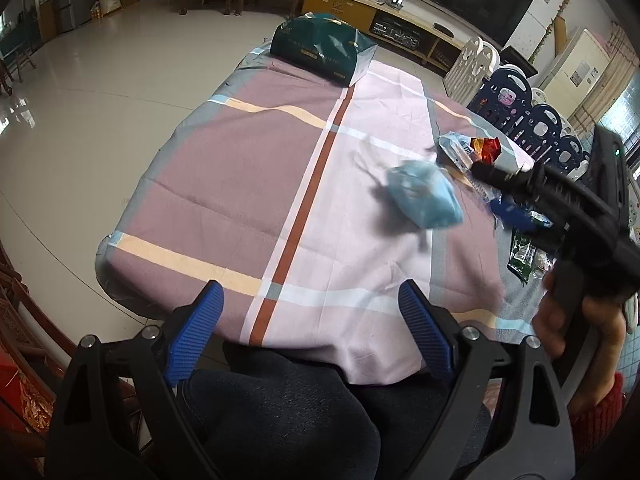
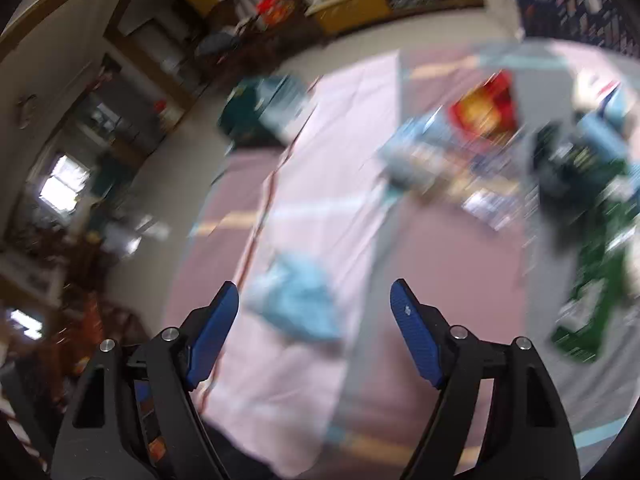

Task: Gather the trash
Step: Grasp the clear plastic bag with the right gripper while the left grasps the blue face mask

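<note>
Above striped tablecloth, both grippers agape.

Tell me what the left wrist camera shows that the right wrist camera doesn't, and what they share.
Only the left wrist view shows the right gripper from outside, held in a hand over the wrappers, plus the stacked chairs beside the table.

Only the right wrist view shows the window and shelves on its left side, though it is blurred.

Both show the striped tablecloth, the crumpled blue bag, the red wrapper, the green wrapper and the dark green bag at the far end.
</note>
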`<state>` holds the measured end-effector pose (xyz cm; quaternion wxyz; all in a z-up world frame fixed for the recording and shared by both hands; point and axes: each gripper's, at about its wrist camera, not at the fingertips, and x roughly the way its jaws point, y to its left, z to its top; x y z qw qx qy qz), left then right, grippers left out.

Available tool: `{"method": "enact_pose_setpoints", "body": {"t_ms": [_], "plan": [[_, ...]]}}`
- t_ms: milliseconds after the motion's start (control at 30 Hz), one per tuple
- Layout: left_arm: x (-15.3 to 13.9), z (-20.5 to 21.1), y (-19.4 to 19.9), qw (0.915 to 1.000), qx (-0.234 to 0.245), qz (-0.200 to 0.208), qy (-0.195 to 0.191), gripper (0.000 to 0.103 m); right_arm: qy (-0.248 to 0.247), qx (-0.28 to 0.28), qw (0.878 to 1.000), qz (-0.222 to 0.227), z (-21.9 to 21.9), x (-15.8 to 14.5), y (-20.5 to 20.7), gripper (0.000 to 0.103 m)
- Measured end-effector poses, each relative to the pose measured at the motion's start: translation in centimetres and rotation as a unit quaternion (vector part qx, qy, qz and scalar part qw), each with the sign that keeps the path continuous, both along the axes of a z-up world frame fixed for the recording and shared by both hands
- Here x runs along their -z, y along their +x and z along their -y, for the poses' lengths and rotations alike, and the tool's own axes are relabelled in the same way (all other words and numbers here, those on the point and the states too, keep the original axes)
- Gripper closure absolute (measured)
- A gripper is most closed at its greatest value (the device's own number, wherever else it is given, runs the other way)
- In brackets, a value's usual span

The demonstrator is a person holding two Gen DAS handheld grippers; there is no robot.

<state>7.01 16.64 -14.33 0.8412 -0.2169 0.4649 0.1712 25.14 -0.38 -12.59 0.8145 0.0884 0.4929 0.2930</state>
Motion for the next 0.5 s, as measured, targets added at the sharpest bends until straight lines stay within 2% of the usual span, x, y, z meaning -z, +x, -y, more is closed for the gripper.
{"method": "enact_pose_setpoints", "body": {"t_ms": [67, 133, 267, 300, 333, 367, 400, 500], "plan": [[0.3, 0.1, 0.1, 1.0, 0.004, -0.003, -0.001, 0.014, -0.068, 0.038, 0.996, 0.049, 0.2, -0.8, 1.5, 0.026], [0.6, 0.2, 0.2, 0.9999, 0.008, -0.007, -0.004, 0.014, -0.122, 0.046, 0.988, 0.081, -0.3, -0.5, 3.4, 0.026], [0.9, -0.2, 0.3, 0.9999, 0.006, -0.009, -0.01, 0.014, -0.248, -0.003, 0.963, 0.108, -3.3, 2.5, 6.1, 0.027], [1.0, -0.3, 0.3, 0.9999, 0.003, -0.009, -0.01, 0.014, -0.272, -0.018, 0.955, 0.112, -4.0, 3.4, 6.3, 0.036], [1.0, -0.5, 0.4, 0.9999, 0.001, -0.009, -0.011, 0.014, -0.287, -0.03, 0.951, 0.112, -4.4, 4.1, 6.5, 0.057], [1.1, -0.7, 0.3, 0.9999, -0.002, -0.009, -0.012, 0.014, -0.29, -0.038, 0.951, 0.104, -4.5, 4.6, 6.5, 0.068], [1.2, -0.8, 0.3, 0.9999, -0.005, -0.01, -0.013, 0.014, -0.281, -0.042, 0.954, 0.093, -4.2, 5.0, 6.4, 0.088], [1.5, -1.3, 0.3, 0.9997, -0.013, -0.012, -0.018, 0.014, -0.225, -0.033, 0.971, 0.074, -3.4, 4.8, 5.5, 0.101]]}}
